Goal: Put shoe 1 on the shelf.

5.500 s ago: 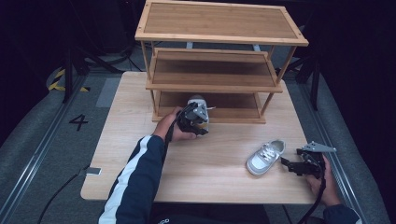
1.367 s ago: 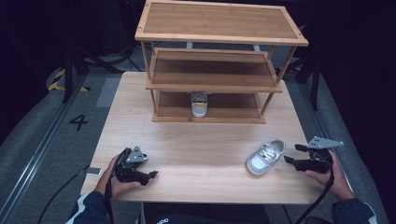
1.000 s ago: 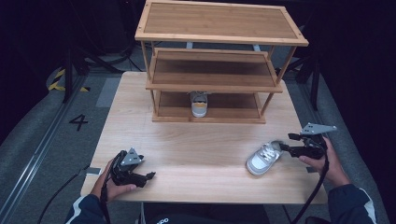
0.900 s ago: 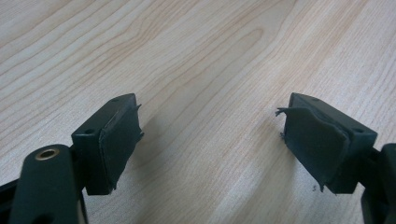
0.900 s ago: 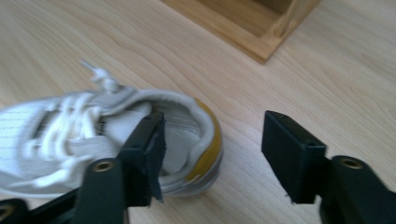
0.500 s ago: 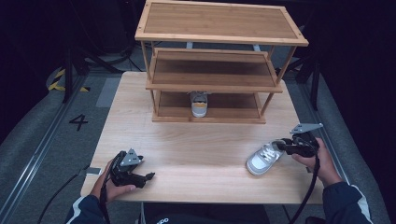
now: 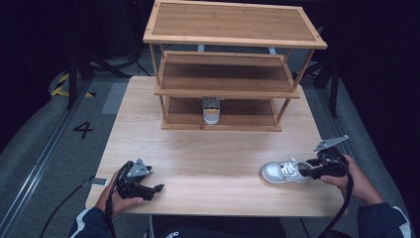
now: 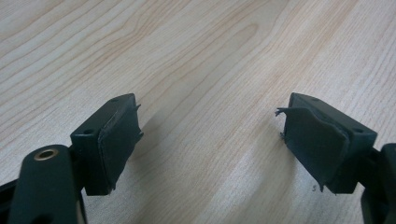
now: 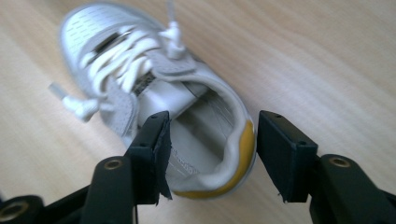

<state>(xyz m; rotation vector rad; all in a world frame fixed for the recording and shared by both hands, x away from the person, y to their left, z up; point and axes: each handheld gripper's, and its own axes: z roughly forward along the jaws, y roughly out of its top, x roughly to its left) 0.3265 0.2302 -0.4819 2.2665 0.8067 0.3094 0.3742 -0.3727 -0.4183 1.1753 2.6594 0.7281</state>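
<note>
A three-tier bamboo rack (image 7: 233,42) stood at the table's (image 7: 213,163) far edge; its bottom shelf held one small white sneaker (image 7: 211,110). A second white sneaker (image 7: 281,171), mesh-toed with a yellow heel trim, lay near the table's right front corner. The right gripper (image 7: 306,173) straddled its heel, jaws just opening, pads not pressing. The left gripper (image 7: 154,188) rested wide open and empty at the left front corner.

left gripper (image 7: 157,188) fingers apart, right gripper (image 9: 210,154) fingers seemingly reopening
</note>
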